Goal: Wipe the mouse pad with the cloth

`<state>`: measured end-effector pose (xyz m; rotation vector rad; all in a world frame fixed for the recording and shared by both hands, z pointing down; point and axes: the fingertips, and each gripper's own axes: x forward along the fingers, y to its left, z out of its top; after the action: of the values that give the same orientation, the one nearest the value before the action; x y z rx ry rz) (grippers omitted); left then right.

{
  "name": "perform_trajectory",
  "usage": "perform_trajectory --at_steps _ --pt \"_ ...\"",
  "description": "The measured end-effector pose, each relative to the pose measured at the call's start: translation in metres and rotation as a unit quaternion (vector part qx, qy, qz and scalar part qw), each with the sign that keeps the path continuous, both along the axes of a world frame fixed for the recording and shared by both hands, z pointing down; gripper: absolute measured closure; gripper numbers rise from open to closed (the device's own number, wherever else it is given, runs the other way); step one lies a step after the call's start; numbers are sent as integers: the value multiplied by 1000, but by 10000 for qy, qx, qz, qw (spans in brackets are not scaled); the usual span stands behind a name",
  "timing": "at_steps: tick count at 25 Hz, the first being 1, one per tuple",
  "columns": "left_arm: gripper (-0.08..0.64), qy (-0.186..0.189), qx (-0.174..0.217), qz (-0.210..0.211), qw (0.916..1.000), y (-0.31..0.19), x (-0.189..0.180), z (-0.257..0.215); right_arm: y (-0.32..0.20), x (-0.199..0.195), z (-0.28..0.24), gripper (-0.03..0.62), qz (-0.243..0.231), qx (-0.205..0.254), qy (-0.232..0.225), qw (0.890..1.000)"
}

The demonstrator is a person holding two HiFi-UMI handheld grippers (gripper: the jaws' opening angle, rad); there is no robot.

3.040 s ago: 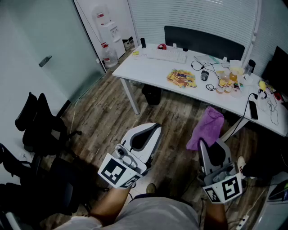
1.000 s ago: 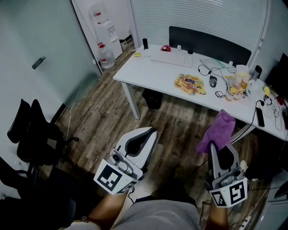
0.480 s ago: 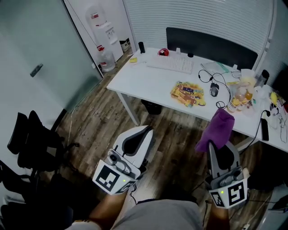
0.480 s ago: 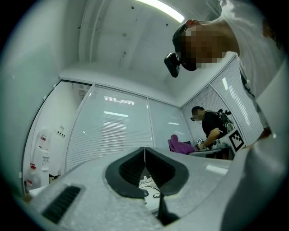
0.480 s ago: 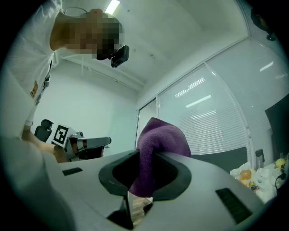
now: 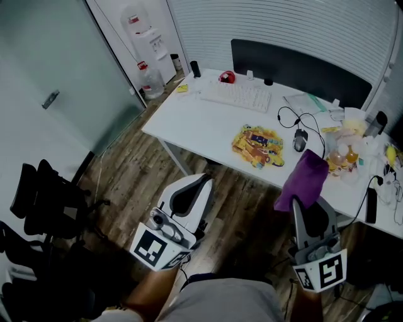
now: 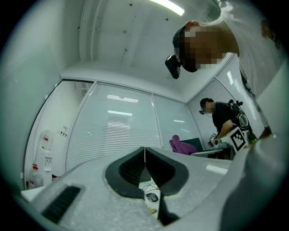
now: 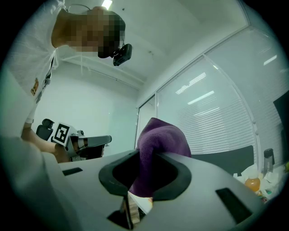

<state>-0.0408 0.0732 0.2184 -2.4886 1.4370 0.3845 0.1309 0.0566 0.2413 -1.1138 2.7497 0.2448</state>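
Right tool (image 6: pixel 306 209) clamps purple cloth (image 6: pixel 303 179): soft, light, floppy; you'd best grip bunched fold. Left tool (image 6: pixel 203 183) closed, empty.

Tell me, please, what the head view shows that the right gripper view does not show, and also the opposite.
Only the head view shows the keyboard, the mouse and the colourful mouse pad on the white desk, and the water dispenser. Only the right gripper view shows the ceiling light and the tongs pinching the purple cloth between their pads. Both show the cloth held up by the right gripper, and the left gripper beside it.
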Motion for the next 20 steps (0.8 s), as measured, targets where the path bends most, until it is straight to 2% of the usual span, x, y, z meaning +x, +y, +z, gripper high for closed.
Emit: perform_trajectory --at_steps 10,20 --pt "541 -103 -85 -137 9998 -44 13 -1 -51 10 2 522 -105 -39 29 9999" --pt "541 -140 -102 9 9999 -93 8 4 -86 3 3 522 82 -52 153 9998"
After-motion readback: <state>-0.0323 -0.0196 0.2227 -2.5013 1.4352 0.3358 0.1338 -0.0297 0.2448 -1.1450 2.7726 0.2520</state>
